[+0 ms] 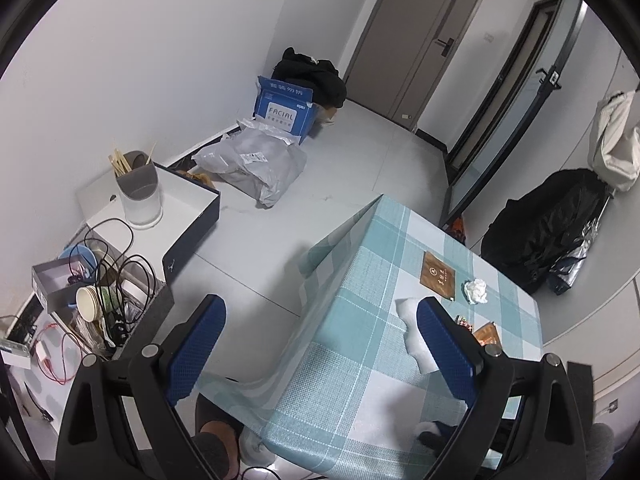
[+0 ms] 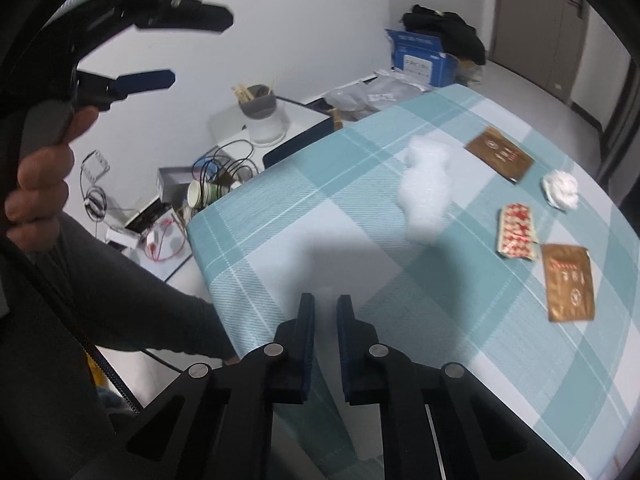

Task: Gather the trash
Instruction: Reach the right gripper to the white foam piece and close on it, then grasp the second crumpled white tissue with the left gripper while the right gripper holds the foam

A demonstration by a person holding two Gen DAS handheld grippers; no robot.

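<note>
Trash lies on the teal checked tablecloth (image 2: pixel 280 220): a white foam sheet (image 2: pixel 424 188), a brown packet (image 2: pixel 500 158), a crumpled tissue (image 2: pixel 560 190), a red-and-white wrapper (image 2: pixel 516 230) and a second brown packet (image 2: pixel 570 282). My right gripper (image 2: pixel 325 299) hovers over the table's near edge, short of the foam. Its blue pads stand almost together and I make out nothing between them. My left gripper (image 1: pixel 320 302) is wide open over the table's corner, its right finger overlapping the foam sheet (image 1: pixel 412 332). It also shows in the right wrist view as the left gripper (image 2: pixel 200 50), held in a hand.
Left of the table, a grey box (image 1: pixel 104 300) holds cables and paper cups. A chopstick holder (image 1: pixel 140 192) stands on a white box. A blue carton (image 1: pixel 284 108) and a grey plastic bag (image 1: pixel 256 164) lie on the floor. Black bags (image 1: pixel 548 228) lean against the right wall.
</note>
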